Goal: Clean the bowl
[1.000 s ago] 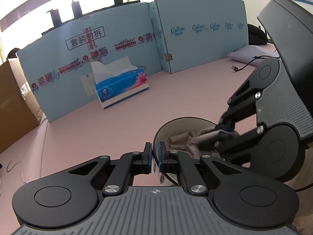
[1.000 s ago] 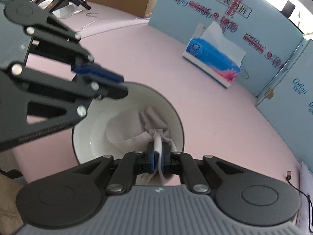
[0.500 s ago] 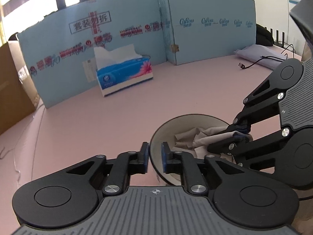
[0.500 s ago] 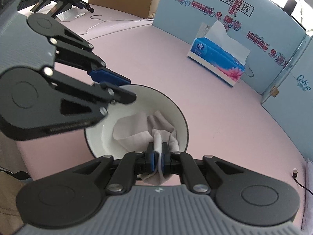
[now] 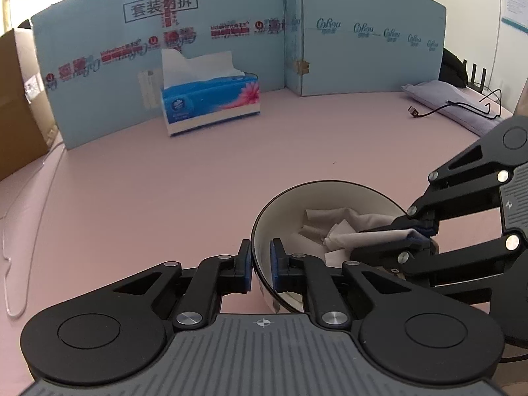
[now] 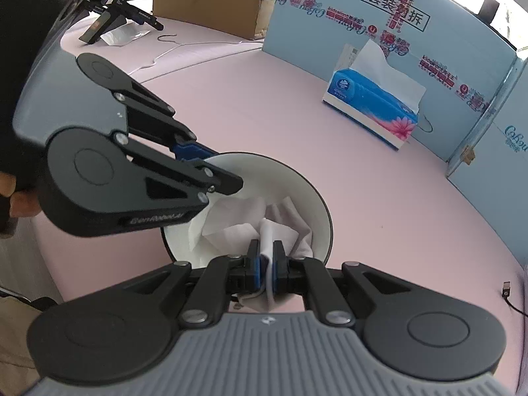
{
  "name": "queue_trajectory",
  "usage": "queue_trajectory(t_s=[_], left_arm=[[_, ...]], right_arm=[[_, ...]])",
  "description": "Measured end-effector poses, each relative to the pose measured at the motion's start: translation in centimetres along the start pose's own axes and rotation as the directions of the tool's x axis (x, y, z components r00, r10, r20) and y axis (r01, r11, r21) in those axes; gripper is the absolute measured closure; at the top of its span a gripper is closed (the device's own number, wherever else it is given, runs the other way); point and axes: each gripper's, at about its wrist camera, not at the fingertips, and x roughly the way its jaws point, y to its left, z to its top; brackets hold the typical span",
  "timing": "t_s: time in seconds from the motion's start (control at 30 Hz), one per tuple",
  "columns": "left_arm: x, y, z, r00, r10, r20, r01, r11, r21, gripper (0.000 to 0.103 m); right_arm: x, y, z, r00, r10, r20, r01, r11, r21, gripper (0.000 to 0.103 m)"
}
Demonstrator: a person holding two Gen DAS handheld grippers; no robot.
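Bowl (image 5: 333, 194), white inside with a dark rim, sits on a pink table (image 5: 165, 181) close to the near edge. It could tip or skid toward that edge, since only a thin pinch on its rim steadies it against the wiping push. The tissue could also tear or slip free if pressed hard.

Left claw (image 5: 260, 265) straddles the near rim, one blue pad outside and one inside, the gap narrow; whether both pads press the wall cannot be told. Right claw (image 6: 266, 265) is clamped tight on a crumpled white tissue (image 6: 250, 221), whose loose end lies inside the bowl. A blue tissue box (image 5: 211, 104) stands well apart, by the blue cardboard screen.
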Motion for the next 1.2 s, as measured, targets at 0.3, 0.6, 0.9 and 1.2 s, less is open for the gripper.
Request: queue_trajectory(t_s=[0.3, 0.6, 0.9, 1.2], left_arm=[[-1.8, -0.4, 0.6, 0.998, 0.051, 0.033, -0.052, 0.997, 0.062, 0.095], [-2.7, -2.2, 0.9, 0.995, 0.069, 0.076, -0.078, 0.989, 0.125, 0.097], [-3.4, -2.1, 0.7, 0.994, 0.036, 0.102, -0.048, 0.993, 0.110, 0.097], [-3.3, -1.3, 0.4, 0.994, 0.010, 0.106, -0.019, 0.996, 0.086, 0.095]], right_arm=[[-0.7, 0.1, -0.4, 0.995, 0.090, 0.044, -0.093, 0.993, 0.071, 0.096], [-0.6, 0.1, -0.6, 0.987, 0.161, 0.018, -0.162, 0.978, 0.130, 0.095], [-0.7, 0.5, -0.9, 0.995, 0.097, -0.022, -0.095, 0.991, 0.098, 0.096], [0.0, 0.5, -0.5, 0.999, -0.040, -0.013, 0.041, 0.999, 0.016, 0.096]])
